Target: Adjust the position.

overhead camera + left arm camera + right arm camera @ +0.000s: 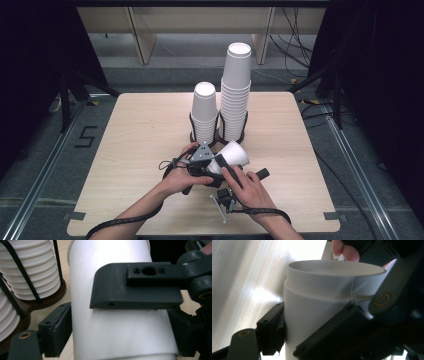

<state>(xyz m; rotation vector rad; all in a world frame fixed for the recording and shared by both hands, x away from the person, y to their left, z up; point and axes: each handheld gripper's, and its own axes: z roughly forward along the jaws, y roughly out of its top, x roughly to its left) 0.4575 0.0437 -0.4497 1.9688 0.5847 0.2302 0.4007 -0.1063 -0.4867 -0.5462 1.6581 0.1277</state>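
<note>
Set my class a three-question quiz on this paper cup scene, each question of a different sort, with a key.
1. True or false: the loose cup lies on its side between the two grippers.
2. Which stack is taller, seen from the high view: A) the left stack or B) the right stack?
3. What keeps both stacks upright on the table?

Key
1. True. The left gripper and the right gripper both press on its wall.
2. B.
3. A dark wire holder around their lower cups.
</note>
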